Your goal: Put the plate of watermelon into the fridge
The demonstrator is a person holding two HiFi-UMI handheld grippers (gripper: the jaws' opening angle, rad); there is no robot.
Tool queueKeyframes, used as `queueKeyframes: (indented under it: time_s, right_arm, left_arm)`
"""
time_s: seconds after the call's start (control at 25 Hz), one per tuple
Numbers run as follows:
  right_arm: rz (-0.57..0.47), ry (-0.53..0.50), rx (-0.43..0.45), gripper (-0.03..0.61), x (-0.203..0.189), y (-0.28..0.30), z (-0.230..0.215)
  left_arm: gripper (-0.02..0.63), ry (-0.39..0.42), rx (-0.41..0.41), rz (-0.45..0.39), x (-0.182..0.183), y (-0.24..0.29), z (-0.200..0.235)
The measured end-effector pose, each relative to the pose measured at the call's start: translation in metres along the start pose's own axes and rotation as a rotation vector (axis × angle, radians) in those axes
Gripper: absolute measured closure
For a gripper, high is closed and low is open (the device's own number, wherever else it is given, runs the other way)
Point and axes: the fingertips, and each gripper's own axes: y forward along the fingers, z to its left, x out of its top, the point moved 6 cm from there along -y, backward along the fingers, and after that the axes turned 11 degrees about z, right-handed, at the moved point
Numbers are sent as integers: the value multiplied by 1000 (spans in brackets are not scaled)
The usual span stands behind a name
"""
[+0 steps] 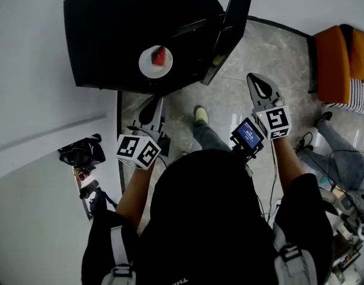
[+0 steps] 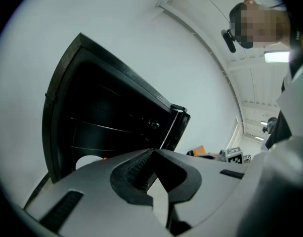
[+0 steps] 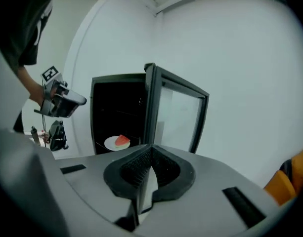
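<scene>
Looking down in the head view, the plate (image 1: 149, 65) with its watermelon (image 1: 161, 56) wedge sits on a shelf inside the black fridge (image 1: 110, 34), so the placing looks done and shutting the door (image 1: 229, 31) is likely the step in hand. The door stands ajar at about eleven o'clock from the right gripper (image 1: 256, 82). The left gripper (image 1: 152, 104) hangs at six o'clock from the plate, well apart from it. To do this well, the person should push the door's outer face with the clenched right claw, swinging it steadily and keeping the left claw out of the opening.

The left gripper view shows that claw (image 2: 152, 152) clenched on nothing. The plate's rim (image 2: 87, 161) peeks out at nine o'clock of the jaws.

The right gripper view shows that claw (image 3: 150, 154) clenched too, also empty. The plate (image 3: 110, 144) is at eleven o'clock of the jaws and the glass door (image 3: 176, 112) at one o'clock.

Counted: one fridge, one door, one plate, one watermelon wedge, two grippers.
</scene>
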Motion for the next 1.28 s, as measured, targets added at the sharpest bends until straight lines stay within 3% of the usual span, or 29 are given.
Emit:
queueKeyframes:
  time_s: [0.24,0.52,0.72,0.92,1.28]
  right_arm:
    - [-25,117,36,565,36,-32,13]
    - [-133,37,42,565,48,-110,164]
    - [-136,110,65,565,44,-145,208]
    - [-144,115,101,565,27,-183,253]
    - [-155,129,38,565,6,-233,305]
  left_arm:
    - [603,19,25,-16,18,-19,-15]
    - [603,28,32,-129,-32,-173,-17]
    - [602,57,29,-117,-46,-219,-36]
    - [603,61,3,-134,-67,-261,-53]
    - [603,79,-75,-146,-101,-317,-74]
